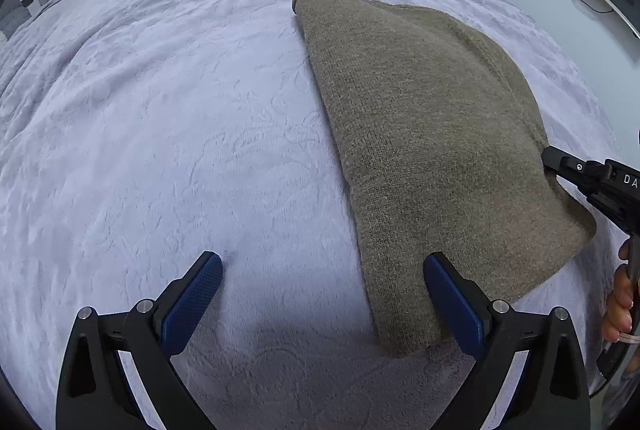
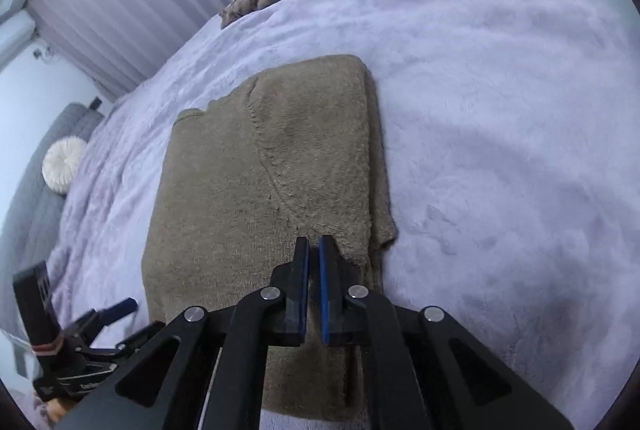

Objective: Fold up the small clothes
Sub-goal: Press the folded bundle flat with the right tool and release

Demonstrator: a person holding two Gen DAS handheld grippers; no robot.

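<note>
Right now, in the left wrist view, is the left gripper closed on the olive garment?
No: the left gripper stands wide open, empty, straddling the olive garment edge.

Soft, even daylight, pretty sharp overall (heavy fisheye bending, black corners), faint shadows near the bottom edge.
</note>
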